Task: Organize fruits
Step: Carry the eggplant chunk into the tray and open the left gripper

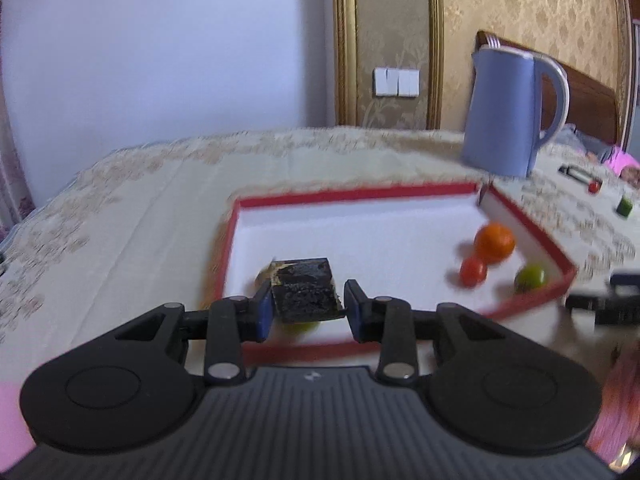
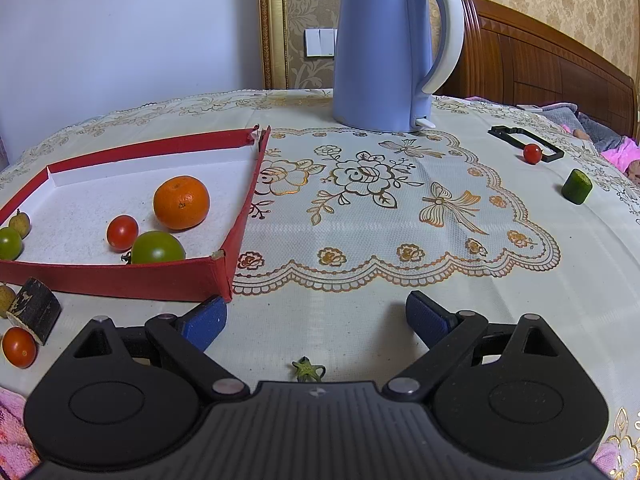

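**A:** What have you got in the left claw?

**B:** My left claw [image 1: 306, 304] is clamped on one dark chunk [image 1: 304, 288], a blue pad on each side of it. The red tray [image 1: 352, 194] lies straight ahead of that claw and below it. That view is blurred.

**A:** And the right?

**B:** My right claw [image 2: 316, 316] stands wide open with nothing between its pads, over the tablecloth [image 2: 360, 240]. The tray's near corner is just beside its left pad.

**A:** Count the tray for me.

**B:** Five pieces, all ahead and to the left of the right claw:
- one orange [image 2: 181, 202]
- one red tomato [image 2: 122, 233], near the orange
- one green tomato [image 2: 158, 248] against the near wall
- a second green tomato [image 2: 9, 243] at the far left
- one small tan fruit [image 2: 20, 224] just beside that second green one

**A:** Outside the tray?

**B:** Left of the right claw, by the chunk, I see one more red tomato [image 2: 18, 346] and one more tan fruit [image 2: 4, 300]. Ahead and to the right, well apart from the claw, a third red tomato [image 2: 533, 153] sits against one black frame [image 2: 496, 131]. One green cylinder piece [image 2: 577, 186] is near that. One green stem cap [image 2: 308, 370] lies close in, between the claw's arms. One blue kettle [image 2: 380, 60] stands far ahead.
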Action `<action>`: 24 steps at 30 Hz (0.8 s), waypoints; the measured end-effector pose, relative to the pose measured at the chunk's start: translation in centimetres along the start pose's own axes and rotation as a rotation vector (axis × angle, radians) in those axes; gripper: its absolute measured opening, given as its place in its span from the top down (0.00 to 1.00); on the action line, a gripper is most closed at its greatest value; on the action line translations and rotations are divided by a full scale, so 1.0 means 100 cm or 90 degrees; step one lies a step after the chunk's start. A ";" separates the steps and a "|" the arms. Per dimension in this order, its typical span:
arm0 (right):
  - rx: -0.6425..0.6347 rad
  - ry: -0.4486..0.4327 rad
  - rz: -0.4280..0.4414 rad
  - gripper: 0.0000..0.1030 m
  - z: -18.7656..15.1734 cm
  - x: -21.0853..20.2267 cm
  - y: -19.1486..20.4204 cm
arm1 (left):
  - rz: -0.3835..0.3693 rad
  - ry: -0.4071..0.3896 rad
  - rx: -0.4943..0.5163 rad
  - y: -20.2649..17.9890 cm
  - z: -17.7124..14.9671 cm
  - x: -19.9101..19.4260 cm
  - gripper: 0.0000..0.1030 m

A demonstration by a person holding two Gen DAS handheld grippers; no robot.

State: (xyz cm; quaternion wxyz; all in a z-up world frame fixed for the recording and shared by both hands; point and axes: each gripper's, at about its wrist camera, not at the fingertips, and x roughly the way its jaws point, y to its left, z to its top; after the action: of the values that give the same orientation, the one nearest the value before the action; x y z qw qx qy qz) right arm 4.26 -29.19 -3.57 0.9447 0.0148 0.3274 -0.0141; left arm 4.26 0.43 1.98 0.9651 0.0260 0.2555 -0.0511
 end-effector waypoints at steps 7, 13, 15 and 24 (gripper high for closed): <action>0.005 -0.002 0.004 0.06 0.000 -0.001 -0.001 | -0.012 0.011 0.002 -0.020 0.031 0.049 0.68; 0.008 -0.003 0.006 0.06 0.000 -0.001 -0.002 | -0.006 0.056 0.007 -0.031 0.035 0.088 0.68; 0.009 -0.004 0.007 0.06 0.000 -0.001 -0.002 | 0.003 0.058 0.003 -0.030 0.034 0.095 0.68; 0.010 -0.004 0.007 0.06 0.000 -0.001 -0.002 | -0.005 0.053 0.003 -0.028 0.034 0.093 0.68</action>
State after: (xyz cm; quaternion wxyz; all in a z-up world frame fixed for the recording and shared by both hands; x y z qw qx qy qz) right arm 4.15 -29.34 -3.50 0.9456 0.0241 0.3242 -0.0116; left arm 13.64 -3.45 0.24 0.9533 0.0298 0.2957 -0.0542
